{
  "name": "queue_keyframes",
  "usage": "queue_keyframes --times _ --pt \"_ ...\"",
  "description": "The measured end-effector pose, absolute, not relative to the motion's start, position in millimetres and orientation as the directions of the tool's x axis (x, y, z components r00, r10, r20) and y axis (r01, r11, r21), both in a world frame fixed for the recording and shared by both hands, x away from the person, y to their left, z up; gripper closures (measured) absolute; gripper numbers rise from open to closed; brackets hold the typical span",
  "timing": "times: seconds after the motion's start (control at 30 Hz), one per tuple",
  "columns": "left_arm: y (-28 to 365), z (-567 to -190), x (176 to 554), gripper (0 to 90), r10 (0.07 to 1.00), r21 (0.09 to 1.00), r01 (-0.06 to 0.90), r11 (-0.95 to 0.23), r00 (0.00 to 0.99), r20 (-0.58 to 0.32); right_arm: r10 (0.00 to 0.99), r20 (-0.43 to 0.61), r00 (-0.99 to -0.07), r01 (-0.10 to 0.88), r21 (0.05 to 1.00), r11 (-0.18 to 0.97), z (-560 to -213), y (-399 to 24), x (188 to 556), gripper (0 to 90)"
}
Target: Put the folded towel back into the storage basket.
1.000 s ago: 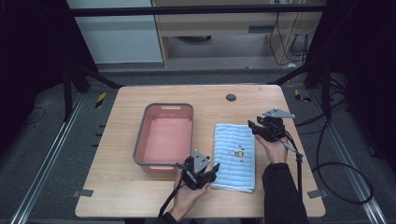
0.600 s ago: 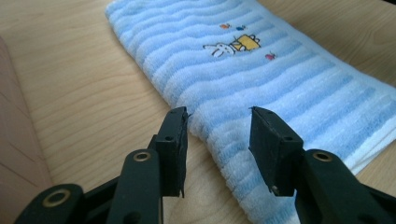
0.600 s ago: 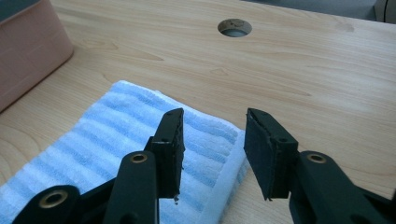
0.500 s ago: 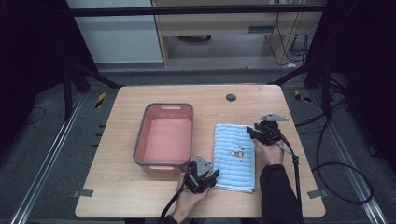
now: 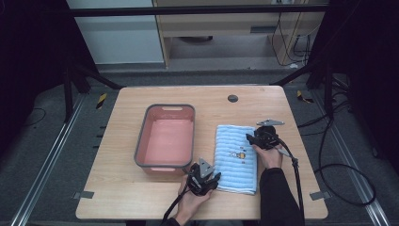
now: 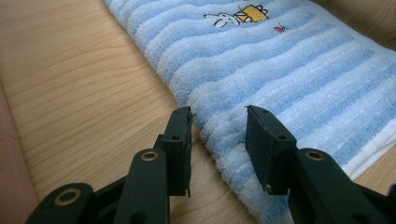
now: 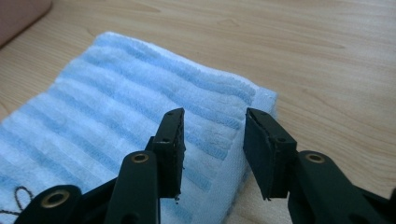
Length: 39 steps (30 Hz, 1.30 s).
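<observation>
A: On the wooden table (image 5: pixel 122 197), where is the blue striped towel (image 5: pixel 236 157) found?

B: Right of the pink tub (image 5: pixel 167 136). Its near left corner is straddled by the left gripper (image 6: pixel 218 135), jaws just closing but not yet pressing. Its far right corner lies between the right gripper (image 7: pixel 214 140), jaws apart.

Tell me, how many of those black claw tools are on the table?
2. The left gripper is at the towel's near left edge; the right gripper is at its far right corner, both in the person's hands.

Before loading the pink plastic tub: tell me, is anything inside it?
No, the pink plastic tub shows a bare floor in the high view.
</observation>
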<state>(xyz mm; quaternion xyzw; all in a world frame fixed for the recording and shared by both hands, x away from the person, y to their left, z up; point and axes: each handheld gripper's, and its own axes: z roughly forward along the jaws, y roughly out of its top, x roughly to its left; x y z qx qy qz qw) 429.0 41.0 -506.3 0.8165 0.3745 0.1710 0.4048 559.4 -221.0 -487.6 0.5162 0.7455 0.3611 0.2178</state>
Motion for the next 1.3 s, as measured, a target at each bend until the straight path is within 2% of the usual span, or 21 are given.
queue_keyframes --times 0.23,0.5,0.63,0.73,0.93,1.3 --pt "36 -507 427 65.7 0.752 0.785 0.468 -0.405 0.659 -0.005 0.933 0.076 -0.351 0.637 0.749 0.179 -496 -227 559 59.8" --pt "36 -507 428 74.5 0.756 0.778 0.502 -0.379 0.652 -0.052 0.931 0.073 -0.356 0.643 0.743 0.188 -501 -225 559 63.5" --pt "34 -506 428 78.9 0.757 0.774 0.499 -0.389 0.653 -0.040 0.932 0.071 -0.356 0.641 0.744 0.188 -501 -225 559 69.2" --pt "33 -505 428 81.5 0.761 0.772 0.502 -0.391 0.648 -0.036 0.930 0.091 -0.355 0.650 0.739 0.176 -501 -224 559 76.6" --pt "37 -506 430 84.5 0.754 0.778 0.511 -0.367 0.653 -0.073 0.926 0.131 -0.353 0.658 0.738 0.147 -501 -226 559 82.9" --pt "43 -499 431 85.8 0.746 0.796 0.504 -0.335 0.658 -0.103 0.913 0.142 -0.382 0.614 0.778 0.136 -483 -230 551 83.9"
